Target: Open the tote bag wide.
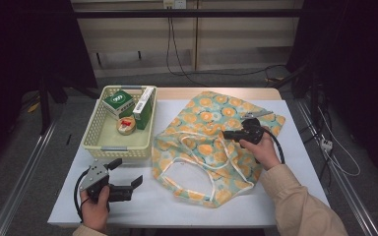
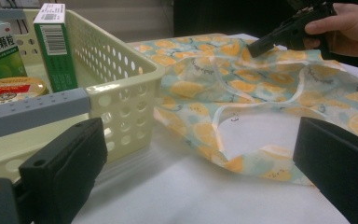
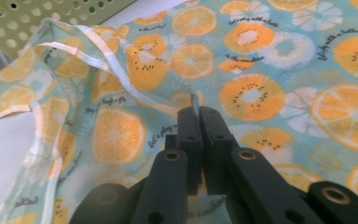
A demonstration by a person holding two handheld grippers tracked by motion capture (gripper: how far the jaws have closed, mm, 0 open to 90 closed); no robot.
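The teal cloth bag printed with orange slices (image 1: 216, 142) lies flat on the white table (image 1: 142, 206), beside the cream perforated plastic basket (image 1: 94, 132). Its thin white-edged rim (image 3: 135, 91) is pinched between the closed jaws of the right gripper (image 3: 198, 116). So slight a hold could slip if pulled hard. The left gripper (image 1: 128, 177) is held open, apart.

A white table (image 1: 285, 196) carries a cream basket (image 1: 94, 132) beside a fruit-print bag (image 1: 211, 142).

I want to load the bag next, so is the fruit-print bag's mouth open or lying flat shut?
Mostly flat: the fruit-print bag lies spread on the table, its mouth only slightly parted where the right tool pinches the rim.
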